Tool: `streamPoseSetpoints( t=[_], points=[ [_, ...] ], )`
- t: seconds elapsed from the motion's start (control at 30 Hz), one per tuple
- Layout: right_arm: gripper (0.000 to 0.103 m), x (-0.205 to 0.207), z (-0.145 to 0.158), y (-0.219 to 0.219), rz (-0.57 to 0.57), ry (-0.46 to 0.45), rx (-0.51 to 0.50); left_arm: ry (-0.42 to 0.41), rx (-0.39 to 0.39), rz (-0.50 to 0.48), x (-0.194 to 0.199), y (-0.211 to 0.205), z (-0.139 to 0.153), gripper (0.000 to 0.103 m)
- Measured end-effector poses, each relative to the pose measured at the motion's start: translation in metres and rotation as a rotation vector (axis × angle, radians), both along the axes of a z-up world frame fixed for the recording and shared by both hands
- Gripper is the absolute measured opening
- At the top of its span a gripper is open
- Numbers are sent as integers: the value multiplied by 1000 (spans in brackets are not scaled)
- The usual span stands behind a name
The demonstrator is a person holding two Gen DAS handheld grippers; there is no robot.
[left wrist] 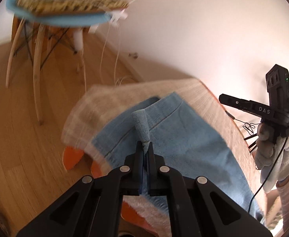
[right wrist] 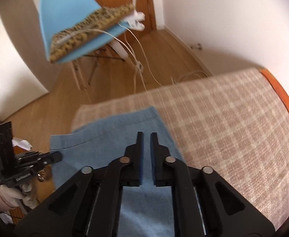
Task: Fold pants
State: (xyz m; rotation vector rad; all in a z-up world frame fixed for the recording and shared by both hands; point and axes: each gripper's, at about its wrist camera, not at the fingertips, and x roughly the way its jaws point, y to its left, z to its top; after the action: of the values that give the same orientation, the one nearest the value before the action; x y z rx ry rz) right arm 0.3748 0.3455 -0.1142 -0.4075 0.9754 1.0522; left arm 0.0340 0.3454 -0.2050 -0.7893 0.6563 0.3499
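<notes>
Left gripper [left wrist: 145,145] pinches only a thin pants [left wrist: 170,138] edge; right gripper [right wrist: 146,136] narrowly open, empty. Fabric could slip out mid-fold.

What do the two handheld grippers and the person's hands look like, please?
Both grippers, left and right, are matte black linkages with silver pivot pins and blue finger pads. The right one is lettered "DAS", with a green light and black cable. Both hands wear white gloves.

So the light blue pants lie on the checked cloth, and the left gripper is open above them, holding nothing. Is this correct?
Not quite. The pants do lie on the checked cloth, but the left gripper is not open: in the left wrist view its jaws are shut on a pinched ridge of the blue fabric. It is the right gripper that is open and holds nothing.
</notes>
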Motion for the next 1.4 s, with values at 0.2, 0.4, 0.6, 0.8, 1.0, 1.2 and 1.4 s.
streamPoseSetpoints(
  t=[0.2, 0.4, 0.6, 0.8, 1.0, 1.2, 1.4],
  points=[
    [50, 26, -44, 6, -73, 55, -92, 24, 4, -16, 5, 2, -9, 0],
    [3, 31, -56, 13, -57, 109, -35, 32, 99, -76, -1, -16, -2, 0],
    [4, -1, -26, -3, 32, 32, 42, 37, 77, -74, -1, -16, -10, 0],
    [4, -25, 4, -37, 93, 109, 182, 32, 74, -72, 0, -13, -11, 0],
    [4, -104, -4, -39, 394, 204, 95, 31, 59, -70, 1, -6, -15, 0],
    [17, -92, -6, -42, 344, 277, 81, 29, 57, -63, 1, -5, -17, 0],
    [57, -68, 11, -34, 274, 75, 95, 30, 55, -64, 1, -4, -17, 0]
  ],
)
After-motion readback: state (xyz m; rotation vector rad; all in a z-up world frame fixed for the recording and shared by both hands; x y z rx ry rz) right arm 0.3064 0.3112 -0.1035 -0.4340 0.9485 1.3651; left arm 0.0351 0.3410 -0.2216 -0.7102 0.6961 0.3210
